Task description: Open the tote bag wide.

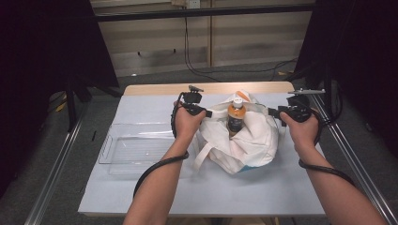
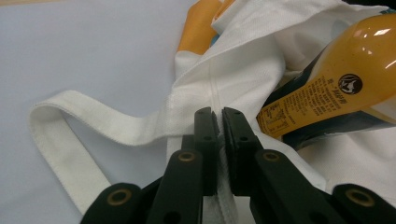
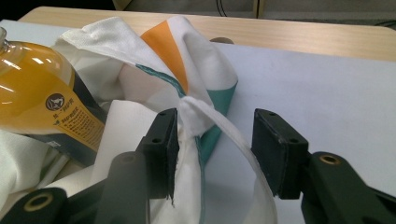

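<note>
We see a white cloth bag [image 1: 244, 136] slumped on the table [image 1: 141, 192], right of centre, with a bottle [image 1: 236, 117] of amber drink standing in its open mouth. From above, the bottle's long axis runs close to upright, white cap at the top and leaning slightly away from us; its lower half is buried in the cloth and its base is hidden.

The left gripper [image 1: 208, 113] meets the bag's left rim. In the left gripper view, its fingers [image 2: 208, 140] are nearly together and pinch a fold of white fabric at the seam, while one handle [image 2: 70, 121] loops loosely across the table beside them.

The right gripper [image 1: 271, 111] sits at the bag's right rim. In the right gripper view, its fingers [image 3: 161, 144] stand moderately apart, with a bunched corner of cloth and a thin strap [image 3: 243, 149] lying between them. The cloth touches the left finger, but the far one stands clear, so nothing is clamped.

A clear plastic tray [image 1: 109, 151] lies left of the bag, and its faint edges are hard for us to trace. The bottle's label print is too small for us to read.
</note>
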Tool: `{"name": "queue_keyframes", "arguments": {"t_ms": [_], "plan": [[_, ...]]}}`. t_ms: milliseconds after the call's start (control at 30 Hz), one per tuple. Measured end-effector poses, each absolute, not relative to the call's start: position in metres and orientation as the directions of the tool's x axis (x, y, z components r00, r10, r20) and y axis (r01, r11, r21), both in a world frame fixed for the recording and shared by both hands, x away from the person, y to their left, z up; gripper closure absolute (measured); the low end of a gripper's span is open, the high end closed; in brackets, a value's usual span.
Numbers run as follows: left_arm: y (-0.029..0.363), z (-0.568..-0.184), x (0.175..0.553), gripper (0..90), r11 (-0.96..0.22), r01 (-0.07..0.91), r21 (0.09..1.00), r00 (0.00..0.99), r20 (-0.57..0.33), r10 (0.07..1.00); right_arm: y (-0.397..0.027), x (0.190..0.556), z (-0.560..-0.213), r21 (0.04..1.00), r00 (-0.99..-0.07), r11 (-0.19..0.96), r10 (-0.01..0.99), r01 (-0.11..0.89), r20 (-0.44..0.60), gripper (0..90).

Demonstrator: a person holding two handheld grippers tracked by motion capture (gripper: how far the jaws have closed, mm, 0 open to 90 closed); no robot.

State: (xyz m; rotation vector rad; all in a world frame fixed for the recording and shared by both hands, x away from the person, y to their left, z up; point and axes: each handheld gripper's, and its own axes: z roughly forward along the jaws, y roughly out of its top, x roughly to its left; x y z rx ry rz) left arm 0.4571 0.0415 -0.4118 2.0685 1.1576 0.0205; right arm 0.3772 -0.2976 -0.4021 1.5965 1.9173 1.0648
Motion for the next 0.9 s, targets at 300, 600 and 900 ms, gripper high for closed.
{"name": "queue_keyframes", "arguments": {"t_ms": [300, 600, 900], "plan": [[0.04, -0.41, 0.459, 84.9, -0.325, 0.712, 0.622, 0.611, -0.322, 0.723, -0.291, 0.395, -0.412, 0.762, -0.278, 0.064, 0.948, 0.644, 0.155, 78.0], [0.033, -0.409, 0.46, 86.0, -0.387, 0.684, 0.619, 0.635, -0.243, 0.733, -0.297, 0.407, -0.42, 0.735, -0.223, 0.01, 0.956, 0.678, 0.192, 80.6], [0.038, -0.42, 0.462, 86.3, -0.386, 0.712, 0.587, 0.619, -0.264, 0.74, -0.297, 0.411, -0.431, 0.723, -0.215, 0.016, 0.959, 0.69, 0.185, 80.9]]}}
